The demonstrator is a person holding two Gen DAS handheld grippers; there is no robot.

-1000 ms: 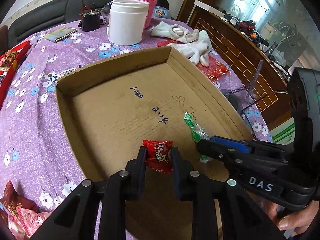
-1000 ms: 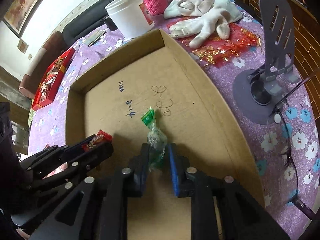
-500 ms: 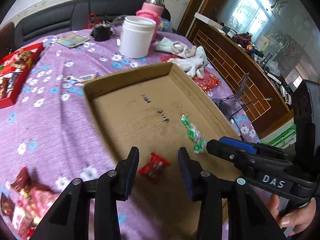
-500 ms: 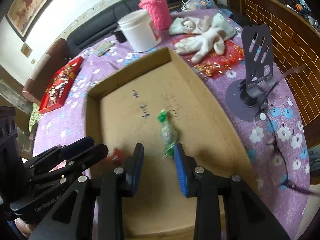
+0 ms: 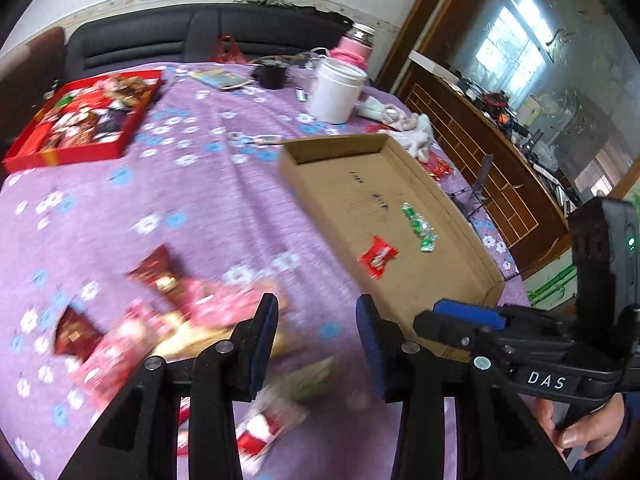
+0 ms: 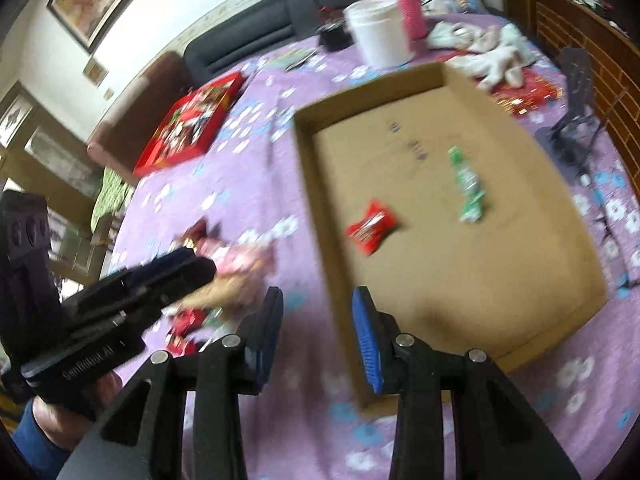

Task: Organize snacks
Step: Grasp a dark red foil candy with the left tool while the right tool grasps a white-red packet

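Left wrist view: left gripper (image 5: pixel 316 334) and right gripper (image 6: pixel 317 322) jaws spread, empty. Drop onto snack pile (image 5: pixel 160 320), pinch one wrapper each, avoid the cardboard tray (image 5: pixel 304 184) wall.

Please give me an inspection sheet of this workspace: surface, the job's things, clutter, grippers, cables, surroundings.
Surface: purple flowered tablecloth.
Job's things: cardboard tray holds a red candy and a green candy, lying apart; loose snack pile beside the tray; red snack box further off.
Clutter: white jar, pink bottle, white gloves, phone stand.
Grippers: left hand-held gripper and right hand-held gripper both open, empty.
Cables: dark cable near the stand.
Surroundings: dark sofa, wooden cabinet.
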